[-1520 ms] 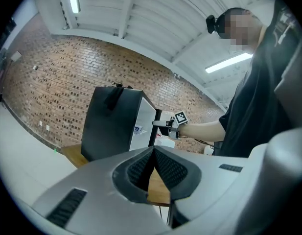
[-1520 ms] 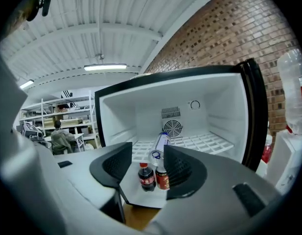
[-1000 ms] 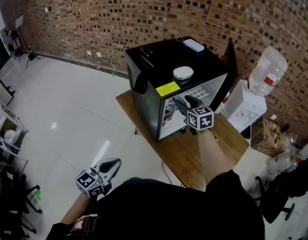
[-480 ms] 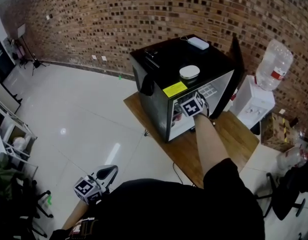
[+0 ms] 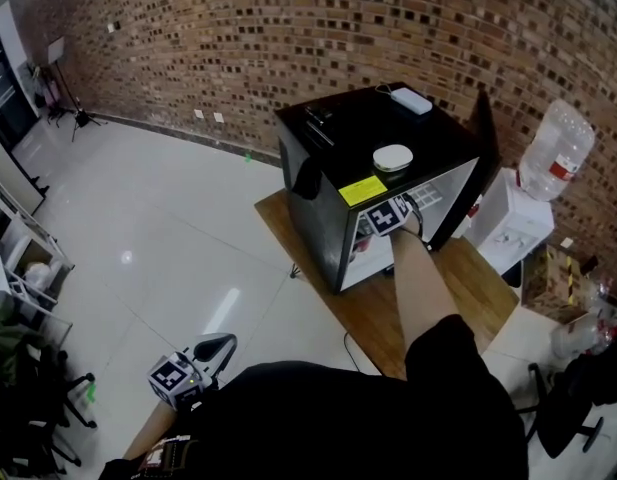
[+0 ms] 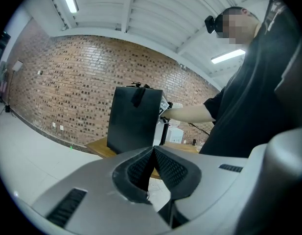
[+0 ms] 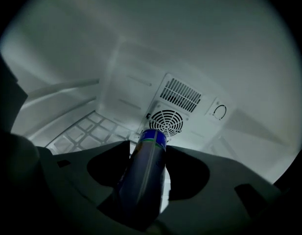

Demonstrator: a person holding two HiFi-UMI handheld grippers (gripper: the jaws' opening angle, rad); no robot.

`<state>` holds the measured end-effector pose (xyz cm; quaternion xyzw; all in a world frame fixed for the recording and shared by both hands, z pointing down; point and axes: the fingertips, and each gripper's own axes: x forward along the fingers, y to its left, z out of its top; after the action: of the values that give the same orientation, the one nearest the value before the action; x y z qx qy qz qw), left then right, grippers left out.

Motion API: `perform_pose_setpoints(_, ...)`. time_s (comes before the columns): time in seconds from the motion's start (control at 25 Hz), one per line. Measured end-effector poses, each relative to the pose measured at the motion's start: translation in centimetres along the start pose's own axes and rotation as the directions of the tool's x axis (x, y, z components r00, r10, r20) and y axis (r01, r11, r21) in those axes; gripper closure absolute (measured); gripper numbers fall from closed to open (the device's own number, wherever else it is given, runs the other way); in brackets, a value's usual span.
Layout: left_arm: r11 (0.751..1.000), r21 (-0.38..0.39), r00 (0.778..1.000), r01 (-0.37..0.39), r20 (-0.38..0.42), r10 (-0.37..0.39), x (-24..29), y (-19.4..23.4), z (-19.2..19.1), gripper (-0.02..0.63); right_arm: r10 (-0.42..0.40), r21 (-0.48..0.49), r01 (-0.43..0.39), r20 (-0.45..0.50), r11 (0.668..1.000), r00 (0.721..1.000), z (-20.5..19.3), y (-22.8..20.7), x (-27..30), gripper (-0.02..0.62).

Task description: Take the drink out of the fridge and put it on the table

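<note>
A black mini fridge stands on a wooden table with its door swung open to the right. My right gripper reaches into the fridge's white compartment, so in the head view only its marker cube shows. In the right gripper view a blue drink can with a green band fills the gap between the jaws of the right gripper. Both pads press its sides, and its far end points at the round fan grille. My left gripper hangs low by my body, jaws shut and empty.
A white round lid, a white box and a dark item lie on the fridge top. A water dispenser with its bottle stands right of the table. A wire shelf lies low and left of the can.
My right gripper has moved from just in front of the fridge opening to inside the compartment. The left gripper has stayed low at my side.
</note>
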<state>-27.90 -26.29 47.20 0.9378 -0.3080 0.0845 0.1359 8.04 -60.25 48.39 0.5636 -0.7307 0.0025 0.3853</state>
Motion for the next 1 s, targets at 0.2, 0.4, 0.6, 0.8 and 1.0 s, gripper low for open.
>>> perform_pose_setpoints(0.2, 1.0, -0.011, 1.0, 0.001, 0.011, -0.001, -0.2, -0.2, -0.1, 0.606, 0.001, -0.024, -0.003, -0.073, 1.0, 0.997, -1.7, 0.3, -0.6, 0.337)
perform_pose_setpoints(0.4, 1.0, -0.015, 1.0, 0.001, 0.017, -0.001, -0.3, -0.1, -0.2, 0.606, 0.088, 0.07, -0.083, -0.079, 0.994, 0.993, -2.4, -0.1, -2.4, 0.337)
perform_pose_setpoints(0.6, 1.0, -0.021, 1.0, 0.014, 0.015, -0.014, 0.1, -0.5, -0.2, 0.606, 0.119, 0.166, -0.105, -0.078, 0.98, 0.99, -3.3, -0.3, -1.5, 0.325)
perform_pose_setpoints(0.8, 0.999, -0.028, 0.999, 0.019, 0.027, -0.018, -0.1, -0.7, 0.0, 0.606, 0.207, 0.293, -0.176, -0.079, 0.94, 0.975, -5.8, 1.0, -1.2, 0.304)
perform_pose_setpoints(1.0, 0.999, -0.028, 0.999, 0.032, 0.024, -0.031, -0.5, -0.3, -0.1, 0.606, 0.228, 0.399, -0.256, 0.118, 0.881, 0.966, -5.0, 1.4, -3.3, 0.305)
